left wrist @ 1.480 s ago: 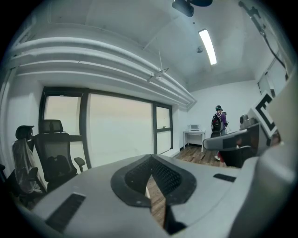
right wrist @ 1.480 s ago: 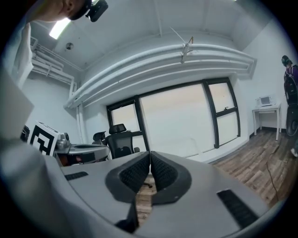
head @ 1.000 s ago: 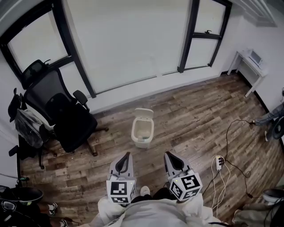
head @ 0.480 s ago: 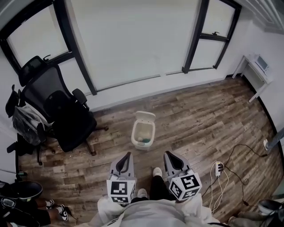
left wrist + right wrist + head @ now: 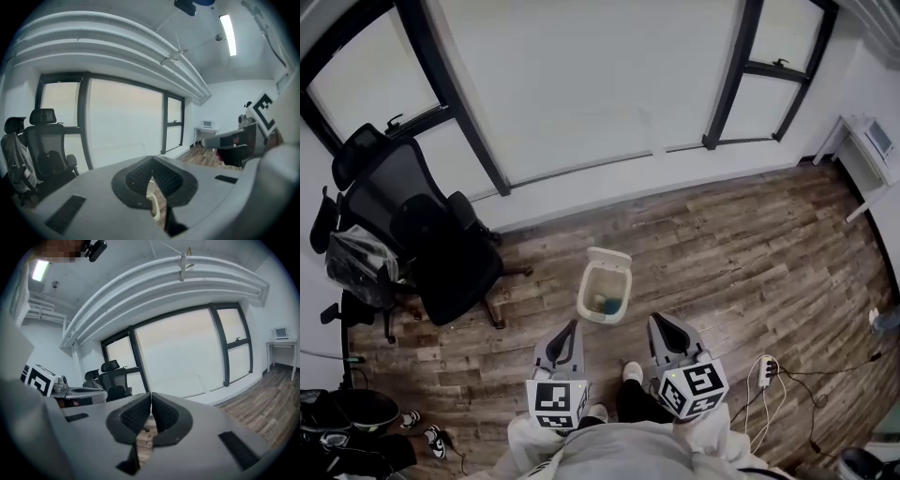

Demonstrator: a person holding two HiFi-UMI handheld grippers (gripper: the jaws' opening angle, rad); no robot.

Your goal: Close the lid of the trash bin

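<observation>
White plastic, the bin [image 5: 603, 291] stands on the wood floor [image 5: 722, 253] at my 12 o'clock, near both grippers and apart from them. Its lid [image 5: 609, 255] is tipped up open on the far side, toward the window [image 5: 581, 84]. Something teal [image 5: 602, 303] lies inside; I cannot tell what.

My left gripper [image 5: 570, 326] points at the bin from 7 o'clock, its jaws pressed together on nothing, and in its own view a sliver of the bin's rim shows below the pads [image 5: 140, 176]. My right gripper [image 5: 657, 322] points from 5 o'clock, jaws likewise closed and empty.

From the bin, a black chair [image 5: 441, 253] sits at 9 o'clock, a power strip [image 5: 764, 370] at 4 o'clock, and a white desk [image 5: 872, 141] at 2 o'clock by the wall.
</observation>
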